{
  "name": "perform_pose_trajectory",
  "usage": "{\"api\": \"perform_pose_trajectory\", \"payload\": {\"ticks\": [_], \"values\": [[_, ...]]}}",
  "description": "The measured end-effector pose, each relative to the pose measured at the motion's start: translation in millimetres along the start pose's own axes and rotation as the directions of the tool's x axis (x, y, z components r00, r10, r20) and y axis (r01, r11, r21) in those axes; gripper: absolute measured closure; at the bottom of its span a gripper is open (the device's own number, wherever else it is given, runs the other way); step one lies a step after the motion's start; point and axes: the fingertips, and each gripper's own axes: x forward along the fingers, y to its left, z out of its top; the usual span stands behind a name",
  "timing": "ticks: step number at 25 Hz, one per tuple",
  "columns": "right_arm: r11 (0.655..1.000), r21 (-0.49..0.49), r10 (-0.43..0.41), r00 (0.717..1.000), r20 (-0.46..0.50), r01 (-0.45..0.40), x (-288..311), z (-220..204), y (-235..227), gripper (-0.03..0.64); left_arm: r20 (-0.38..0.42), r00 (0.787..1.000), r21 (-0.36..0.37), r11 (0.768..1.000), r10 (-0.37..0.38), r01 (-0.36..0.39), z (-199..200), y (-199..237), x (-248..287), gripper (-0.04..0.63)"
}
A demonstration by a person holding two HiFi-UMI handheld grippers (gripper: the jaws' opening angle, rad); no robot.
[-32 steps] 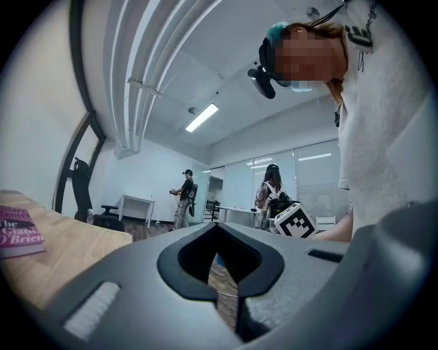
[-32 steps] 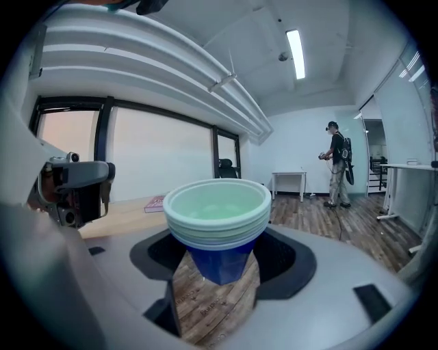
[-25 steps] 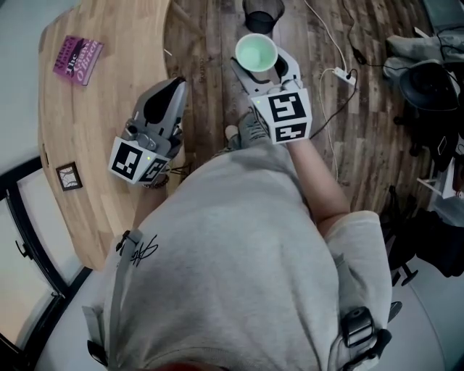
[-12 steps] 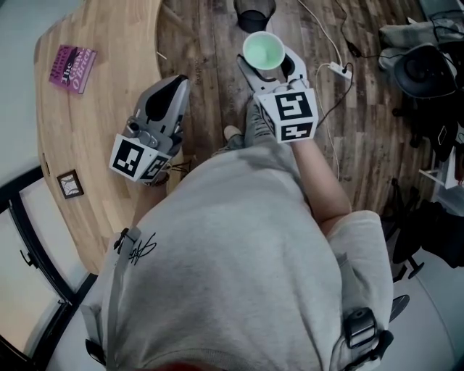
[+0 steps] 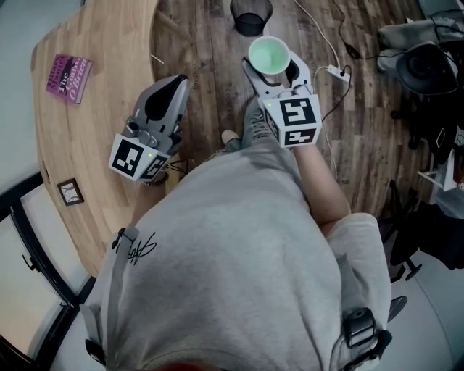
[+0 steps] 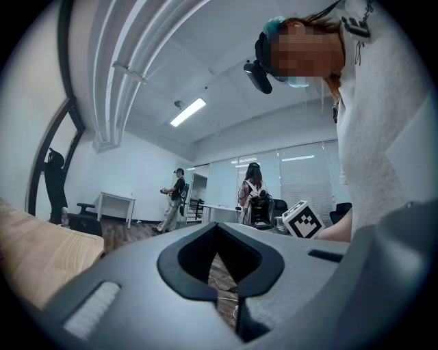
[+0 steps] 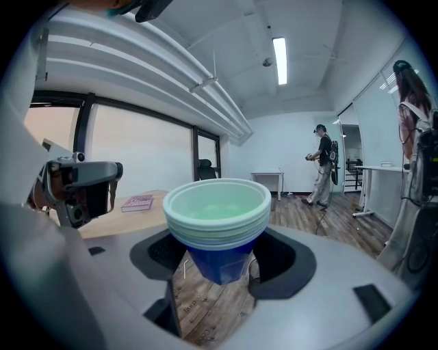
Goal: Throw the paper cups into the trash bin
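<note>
While your right gripper (image 5: 275,72) pinches the upright stack of cups (image 5: 269,54) in its jaws, the trash bin (image 5: 251,14) sits just ahead; the left gripper (image 5: 172,85) seems closed, empty.

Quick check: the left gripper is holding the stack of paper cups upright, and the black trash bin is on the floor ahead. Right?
No: the right gripper holds the stack of paper cups upright, as the right gripper view shows; the left gripper holds nothing. The black trash bin is on the floor ahead.
</note>
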Motion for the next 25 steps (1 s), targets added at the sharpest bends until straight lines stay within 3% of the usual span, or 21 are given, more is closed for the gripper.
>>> {"api": "perform_pose_trajectory", "payload": {"ticks": [7, 18, 25], "values": [[1.0, -0.003, 0.002, 1.0, 0.016, -0.002, 23.1, 10.9, -32.6, 0.333, 0.006, 1.0, -0.009, 1.0, 0.009, -0.009, -0.2, 20.7, 34.1, 0.592], [0.995, -0.101, 0.026, 0.999, 0.021, -0.023, 82.8, 31.9, -87.8, 0.333, -0.021, 1.0, -0.014, 1.0, 0.019, -0.019, -9.5, 67.3, 107.1, 0.592], [0.994, -0.094, 0.048, 0.999, 0.013, -0.046, 118.1, 40.0, -125.8, 0.333, -0.031, 0.999, 0.006, 1.0, 0.021, -0.021, -12.6, 103.5, 162.6, 0.592]]}}
